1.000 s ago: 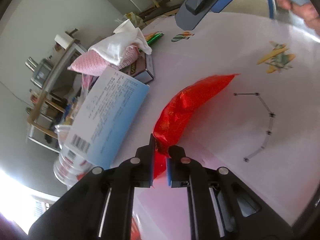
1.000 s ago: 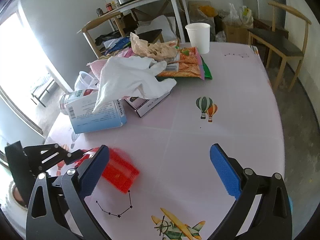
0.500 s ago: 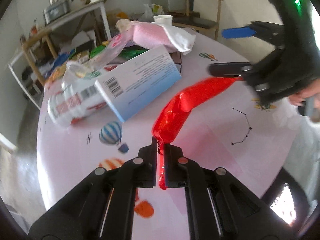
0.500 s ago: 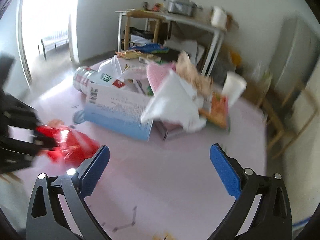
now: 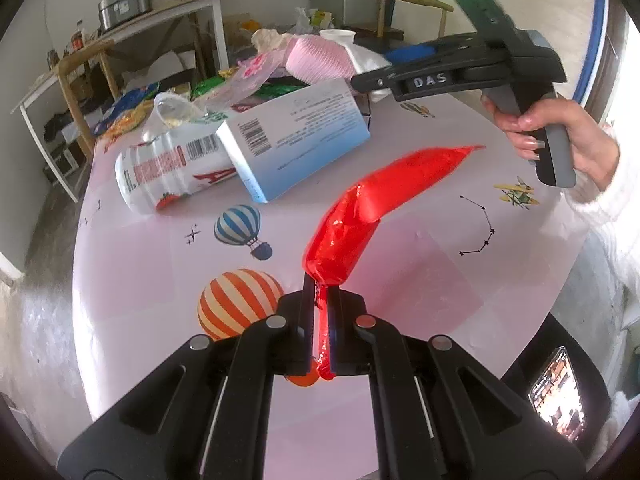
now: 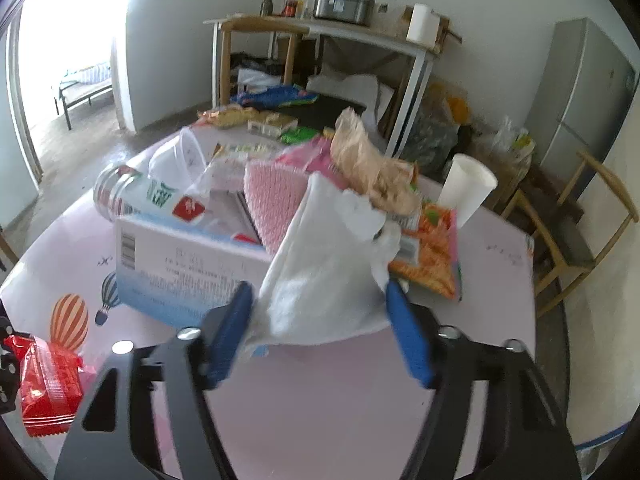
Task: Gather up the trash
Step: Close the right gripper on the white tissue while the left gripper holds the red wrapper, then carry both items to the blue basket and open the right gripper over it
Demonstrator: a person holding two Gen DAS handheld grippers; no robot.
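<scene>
Red foil snack wrapper (image 5: 360, 216) pinched at its near end in our left gripper (image 5: 320, 320), fingers pressed together on it, held above the pink tablecloth (image 5: 420, 280). Our right gripper (image 6: 320, 316) is closing around a white crumpled cloth (image 6: 324, 272) between its blue pads; contact unclear. Cloth drapes over a blue-and-white carton (image 6: 180, 276) in the litter heap, beside a white paper cup (image 6: 466, 188).
</scene>
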